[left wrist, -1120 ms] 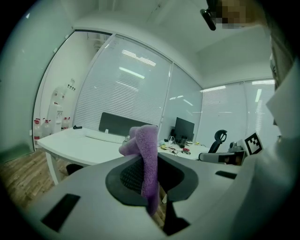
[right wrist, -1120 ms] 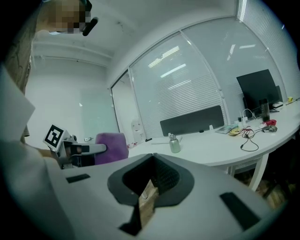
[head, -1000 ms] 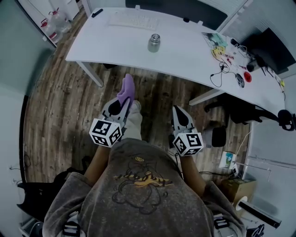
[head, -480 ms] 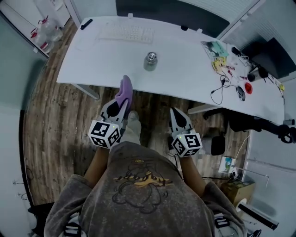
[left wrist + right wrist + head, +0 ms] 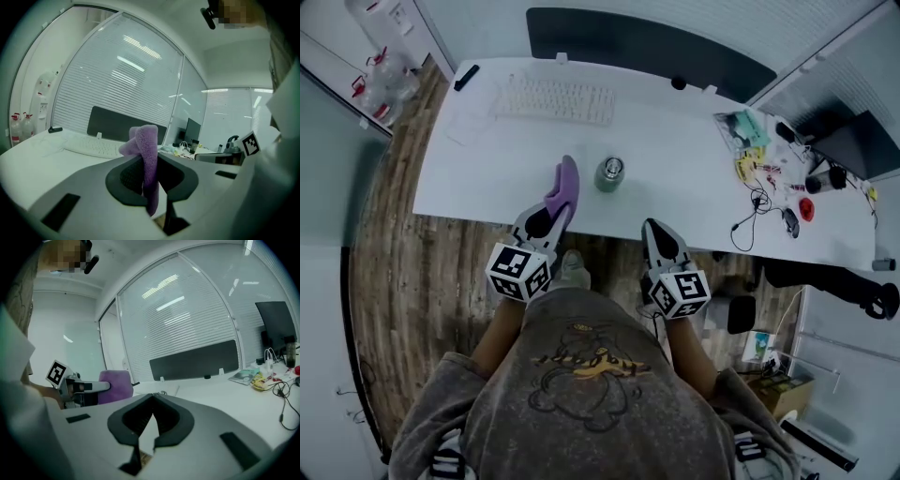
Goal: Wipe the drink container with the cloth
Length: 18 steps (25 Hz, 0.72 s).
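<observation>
A small metal drink container (image 5: 610,173) stands upright on the white desk (image 5: 675,178), near its front edge. My left gripper (image 5: 555,208) is shut on a purple cloth (image 5: 562,184) that sticks up past its tips, just left of the container. The same cloth (image 5: 146,154) fills the gap between the jaws in the left gripper view. My right gripper (image 5: 654,231) is shut with nothing in it, at the desk's front edge, right of the container. In the right gripper view the cloth (image 5: 116,384) shows at the left and only the container's top (image 5: 161,393) peeks over the jaws.
A white keyboard (image 5: 554,98) lies at the back left of the desk, with a dark screen panel (image 5: 656,49) behind it. Cables and small items (image 5: 769,173) clutter the right end. A black office chair (image 5: 825,277) stands at the right, over wooden floor (image 5: 394,272).
I have stepped up to the desk: both grippers came forward, and the cloth's tip now reaches over the desk edge beside the container. Neither gripper's jaws changed.
</observation>
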### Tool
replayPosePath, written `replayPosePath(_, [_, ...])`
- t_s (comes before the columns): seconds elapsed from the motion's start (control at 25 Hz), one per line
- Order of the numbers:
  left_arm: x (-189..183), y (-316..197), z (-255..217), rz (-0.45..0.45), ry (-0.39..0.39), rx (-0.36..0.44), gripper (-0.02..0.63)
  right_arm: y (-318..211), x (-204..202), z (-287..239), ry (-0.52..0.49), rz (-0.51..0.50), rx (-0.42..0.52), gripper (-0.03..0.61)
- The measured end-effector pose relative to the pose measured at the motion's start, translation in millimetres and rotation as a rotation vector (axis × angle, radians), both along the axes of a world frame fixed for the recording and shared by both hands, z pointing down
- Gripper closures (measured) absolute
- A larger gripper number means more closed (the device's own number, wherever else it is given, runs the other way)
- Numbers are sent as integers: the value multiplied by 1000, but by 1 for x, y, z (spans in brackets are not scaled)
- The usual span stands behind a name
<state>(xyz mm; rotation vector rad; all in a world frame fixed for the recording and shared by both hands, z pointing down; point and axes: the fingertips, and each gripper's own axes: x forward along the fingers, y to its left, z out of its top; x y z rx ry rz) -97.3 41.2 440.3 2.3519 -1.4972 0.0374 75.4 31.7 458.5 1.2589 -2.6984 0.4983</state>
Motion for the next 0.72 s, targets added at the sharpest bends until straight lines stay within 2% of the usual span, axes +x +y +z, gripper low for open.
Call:
replayPosePath(0.28, [-9, -55, 6, 63, -4, -18, 557, -53, -20, -3, 14, 10, 3, 584])
replayPosePath(0.72, [-14, -89, 16, 100, 22, -46, 557, -82, -26, 3, 40, 26, -11, 583])
